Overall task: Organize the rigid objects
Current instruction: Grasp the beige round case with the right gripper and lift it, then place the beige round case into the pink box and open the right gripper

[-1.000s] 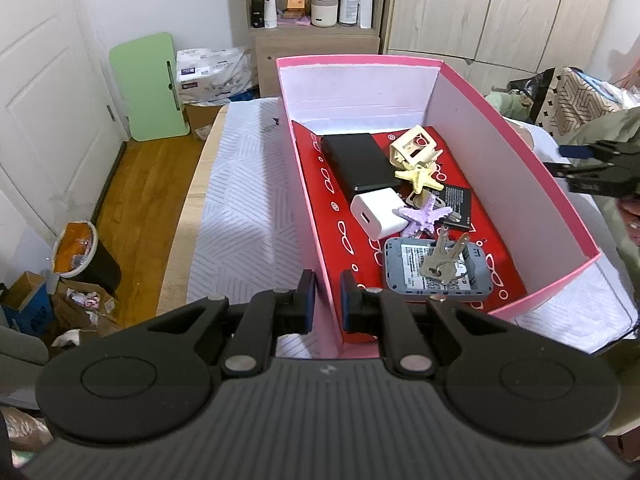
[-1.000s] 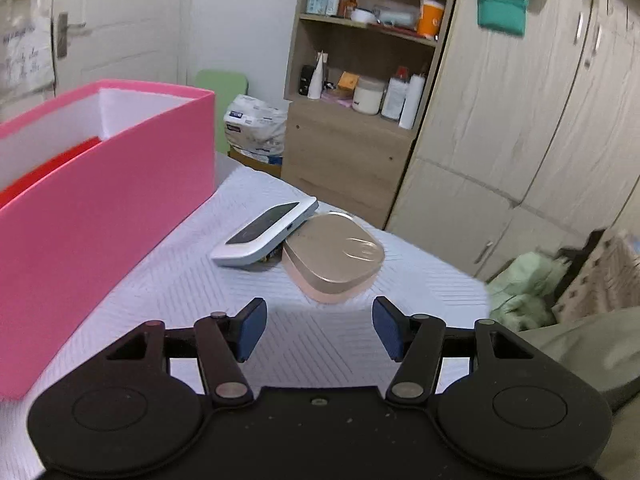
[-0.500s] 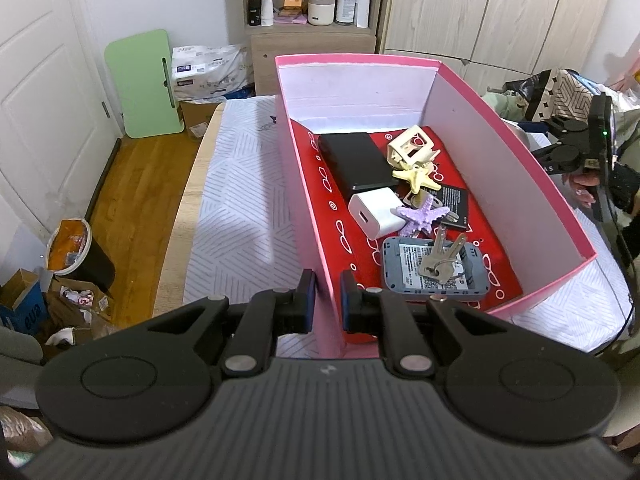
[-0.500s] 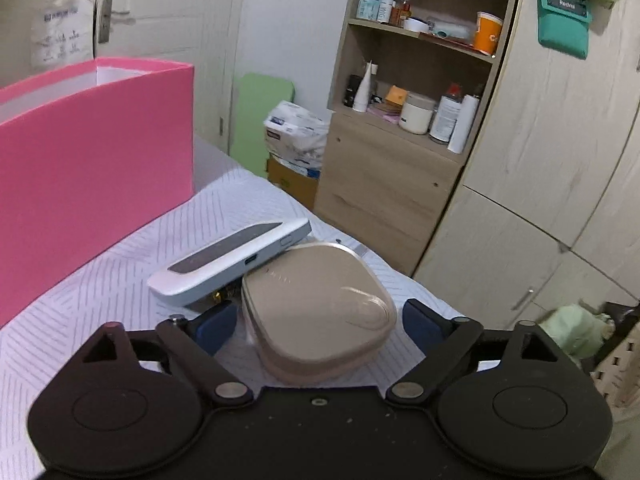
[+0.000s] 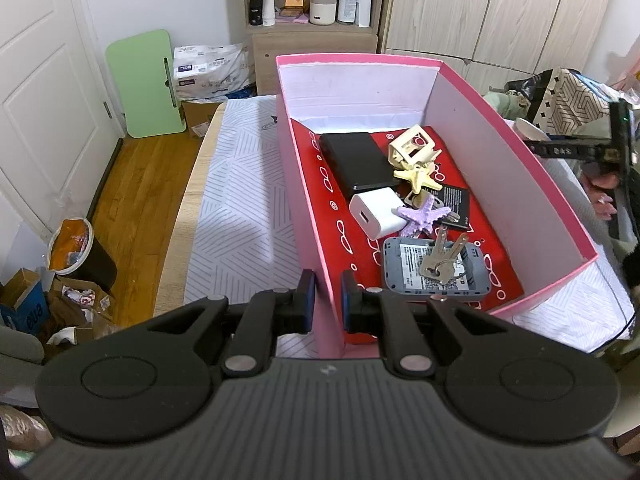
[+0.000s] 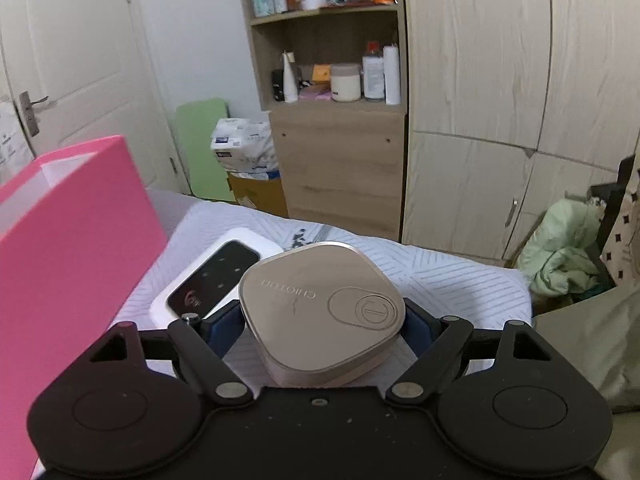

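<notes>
Gripping the near corner of the pink box (image 5: 552, 208), the left gripper (image 5: 327, 294) has its jaws clamped on the box's near left wall, one blue pad outside and one inside. The box stands on the worktop (image 5: 236, 216), which is covered by a white patterned cloth, and takes up most of its right half. On the box's red floor lie a black power bank (image 5: 356, 162) toward the far left, a cream plastic frame (image 5: 412, 148) and a yellow starfish (image 5: 418, 176) beside it, a white charger (image 5: 378, 214) touching a purple starfish (image 5: 422, 218), a black battery (image 5: 456, 204) to the right of those, and at the near end a grey router (image 5: 436, 274) face down with a bunch of keys (image 5: 440, 260) resting on it. In the right wrist view, the right gripper (image 6: 322, 326) has a champagne-coloured case (image 6: 320, 312) between its blue pads, which sit against the case's two sides; the case looks tilted up off the cloth. Just behind the case and to its left, a white device with a dark screen (image 6: 216, 276) lies flat on the worktop, near the outer wall of the pink box.
</notes>
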Tool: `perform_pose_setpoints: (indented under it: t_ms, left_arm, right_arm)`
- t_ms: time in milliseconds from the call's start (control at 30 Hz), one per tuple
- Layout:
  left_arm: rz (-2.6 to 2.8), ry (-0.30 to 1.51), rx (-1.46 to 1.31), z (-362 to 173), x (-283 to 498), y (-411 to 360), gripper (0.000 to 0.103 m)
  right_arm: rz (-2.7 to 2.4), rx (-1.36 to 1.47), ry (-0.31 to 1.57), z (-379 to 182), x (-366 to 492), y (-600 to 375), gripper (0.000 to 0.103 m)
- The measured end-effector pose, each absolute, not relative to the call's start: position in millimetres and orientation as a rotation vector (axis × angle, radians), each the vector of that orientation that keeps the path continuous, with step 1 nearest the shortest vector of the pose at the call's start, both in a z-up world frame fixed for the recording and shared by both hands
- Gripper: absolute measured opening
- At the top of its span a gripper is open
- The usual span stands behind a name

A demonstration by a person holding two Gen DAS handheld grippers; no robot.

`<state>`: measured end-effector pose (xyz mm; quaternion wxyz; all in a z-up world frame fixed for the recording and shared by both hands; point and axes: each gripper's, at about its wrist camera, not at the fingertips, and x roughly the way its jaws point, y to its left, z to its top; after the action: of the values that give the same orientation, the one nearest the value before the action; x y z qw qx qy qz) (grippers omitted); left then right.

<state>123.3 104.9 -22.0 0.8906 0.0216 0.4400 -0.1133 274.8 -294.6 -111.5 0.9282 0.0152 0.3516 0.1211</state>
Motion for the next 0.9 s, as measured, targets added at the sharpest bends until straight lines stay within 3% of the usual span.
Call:
perform_pose_setpoints:
  t_ms: [200, 633, 733, 900]
  left_arm:
    - [-0.232, 0.915, 0.047, -21.8, 124.2, 105.1, 0.011]
    - [-0.243, 0.912, 0.030, -22.8, 123.0, 108.0, 0.011]
    - [-0.245, 0.911, 0.015, -23.0, 123.7, 109.6, 0.011]
    - [-0.255, 0.901, 0.001, -23.8, 122.5, 112.2, 0.011]
  right_arm:
    - [0.268, 0.046, 0.673, -88.0, 246.5, -286.4, 0.085]
    - [0.671, 0.017, 0.459, 27.1, 167.7, -174.8, 0.086]
    - [0.733, 0.024, 0.523, 38.6, 173.7, -138.0, 0.086]
    - [0.718, 0.127, 0.832, 27.8, 224.7, -92.7, 0.086]
